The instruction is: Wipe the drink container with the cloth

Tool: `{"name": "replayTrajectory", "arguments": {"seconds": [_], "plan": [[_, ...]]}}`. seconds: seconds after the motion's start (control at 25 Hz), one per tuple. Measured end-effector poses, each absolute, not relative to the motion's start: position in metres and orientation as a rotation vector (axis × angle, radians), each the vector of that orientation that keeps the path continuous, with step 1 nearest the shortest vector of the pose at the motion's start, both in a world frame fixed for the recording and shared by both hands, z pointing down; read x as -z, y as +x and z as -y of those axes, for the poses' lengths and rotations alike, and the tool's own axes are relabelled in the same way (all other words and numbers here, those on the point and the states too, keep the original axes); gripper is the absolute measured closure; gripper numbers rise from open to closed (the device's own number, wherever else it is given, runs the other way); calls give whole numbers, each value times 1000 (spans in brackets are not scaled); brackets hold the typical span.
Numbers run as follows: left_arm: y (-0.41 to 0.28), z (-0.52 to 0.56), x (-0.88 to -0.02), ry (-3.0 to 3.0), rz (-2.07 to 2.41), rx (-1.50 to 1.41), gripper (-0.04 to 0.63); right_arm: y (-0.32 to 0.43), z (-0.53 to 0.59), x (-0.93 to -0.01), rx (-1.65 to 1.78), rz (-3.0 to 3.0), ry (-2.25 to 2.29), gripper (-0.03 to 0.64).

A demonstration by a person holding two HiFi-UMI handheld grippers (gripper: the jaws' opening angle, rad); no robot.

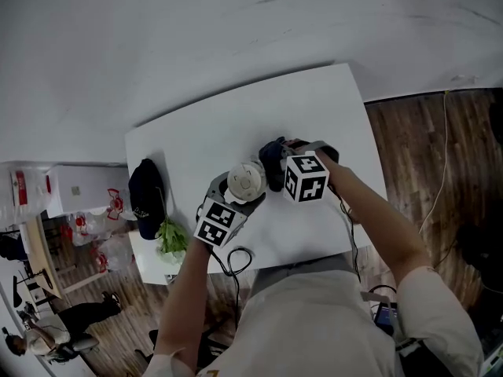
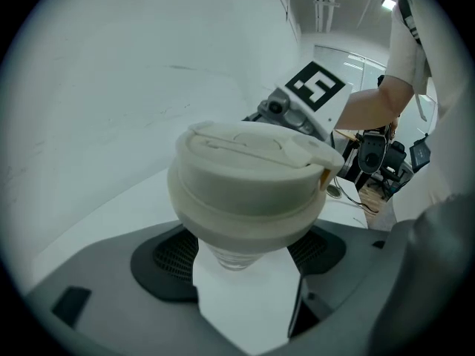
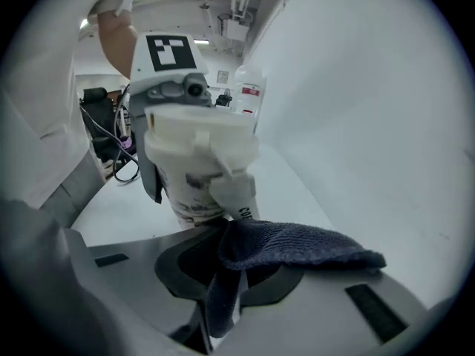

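Over a white table point(image 1: 196, 136), the left gripper point(image 2: 243, 267) clamps the drink container point(image 2: 245, 188) upright. The right gripper point(image 3: 226, 271), jaws pinched on the dark cloth point(image 3: 297, 245), holds it against the container's lower side.

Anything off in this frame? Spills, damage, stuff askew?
No spill or damage. Only oddity: dark smudges on the side of the drink container, seen in the right gripper view; dirt or print, cannot tell. It stands upright in the left tongs; the cloth is in the right tongs.
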State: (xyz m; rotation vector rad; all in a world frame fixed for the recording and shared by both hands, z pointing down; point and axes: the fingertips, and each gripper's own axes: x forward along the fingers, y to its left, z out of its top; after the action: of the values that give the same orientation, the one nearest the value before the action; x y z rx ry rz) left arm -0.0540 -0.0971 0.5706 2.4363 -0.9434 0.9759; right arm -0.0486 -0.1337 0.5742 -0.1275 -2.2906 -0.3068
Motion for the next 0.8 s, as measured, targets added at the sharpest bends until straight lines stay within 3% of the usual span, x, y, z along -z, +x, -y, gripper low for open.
{"name": "replayTrajectory", "arguments": {"seconds": [0.32, 0.8], "plan": [[-54, 98, -571, 2430, 949, -975, 213, -39, 97, -638, 216, 2178, -180, 543], [-57, 96, -575, 2391, 925, -1008, 213, -38, 70, -531, 262, 2375, -40, 541]]}}
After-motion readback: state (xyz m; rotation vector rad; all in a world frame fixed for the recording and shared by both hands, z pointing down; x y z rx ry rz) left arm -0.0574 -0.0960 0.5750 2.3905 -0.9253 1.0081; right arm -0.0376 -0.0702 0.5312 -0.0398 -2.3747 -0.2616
